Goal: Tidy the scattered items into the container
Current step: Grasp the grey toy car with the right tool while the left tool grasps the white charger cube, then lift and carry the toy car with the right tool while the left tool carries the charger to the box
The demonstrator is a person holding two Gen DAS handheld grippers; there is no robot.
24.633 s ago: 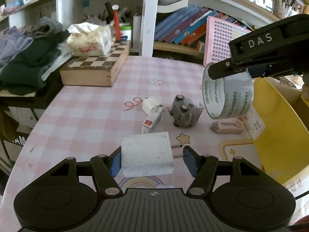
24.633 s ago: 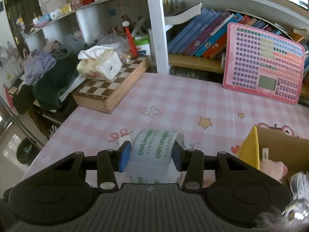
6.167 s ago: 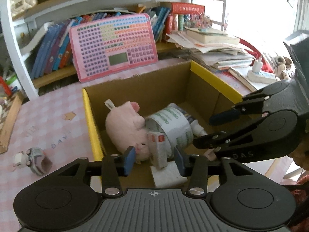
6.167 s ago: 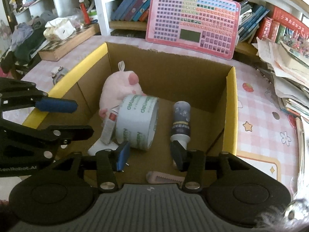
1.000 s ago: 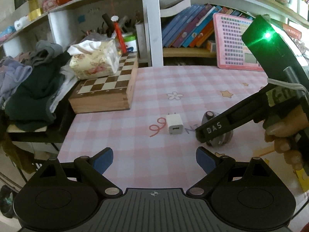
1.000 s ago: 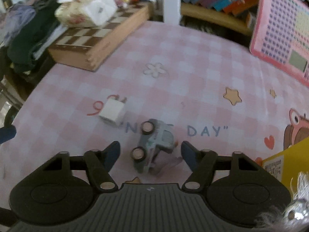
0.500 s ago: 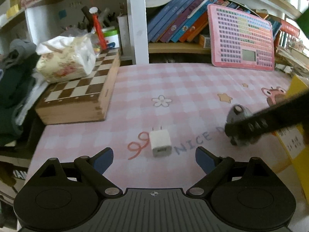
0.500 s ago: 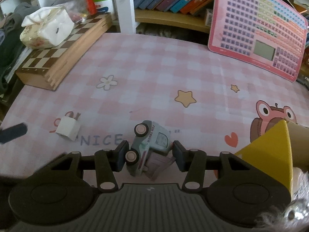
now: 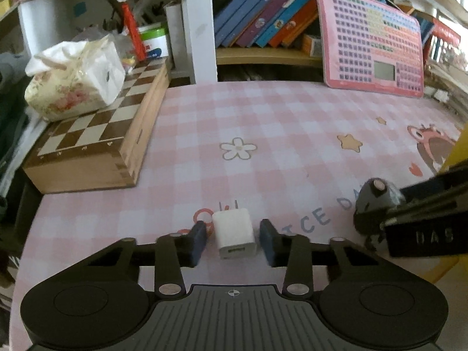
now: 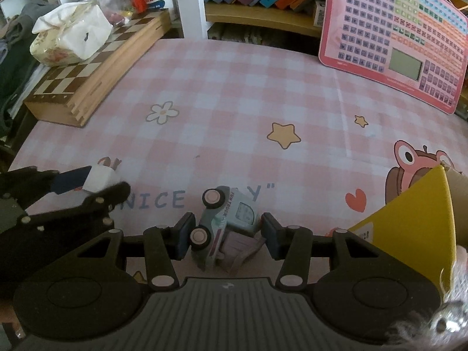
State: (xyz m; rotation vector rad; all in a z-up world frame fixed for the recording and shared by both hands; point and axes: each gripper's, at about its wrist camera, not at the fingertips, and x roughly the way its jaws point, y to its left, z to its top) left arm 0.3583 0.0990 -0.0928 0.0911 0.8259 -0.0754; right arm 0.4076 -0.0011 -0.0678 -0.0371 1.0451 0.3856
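the biggest change is on the left: a second ago the left gripper (image 9: 234,241) hung with its jaws spread wide and the white charger plug (image 9: 235,232) lay well ahead of its fingers; now the plug sits right between the blue pads and the jaws are closing, though a thin gap shows on each side, so i judge they are not yet pressing. the right gripper (image 10: 225,241) changed less: the toy truck (image 10: 226,223), lying on its side, was loosely framed by the fingers then, and now the fingers are clamped against its wheels and roof. so both of the last loose items look about to be lifted, and the yellow-rimmed cardboard box (image 10: 409,234), just to the right of the right fingers, is where they should go.

the pink checked tablecloth (image 9: 263,122) stretches ahead of both sets of fingers, printed with a flower, stars and "nice day". beyond the left fingers, up and to the left, a wooden chessboard box (image 9: 96,146) carries a tissue pack (image 9: 73,87). further ahead stands a bookshelf (image 9: 263,26) with a pink keyboard toy (image 9: 371,55) leaning on it.
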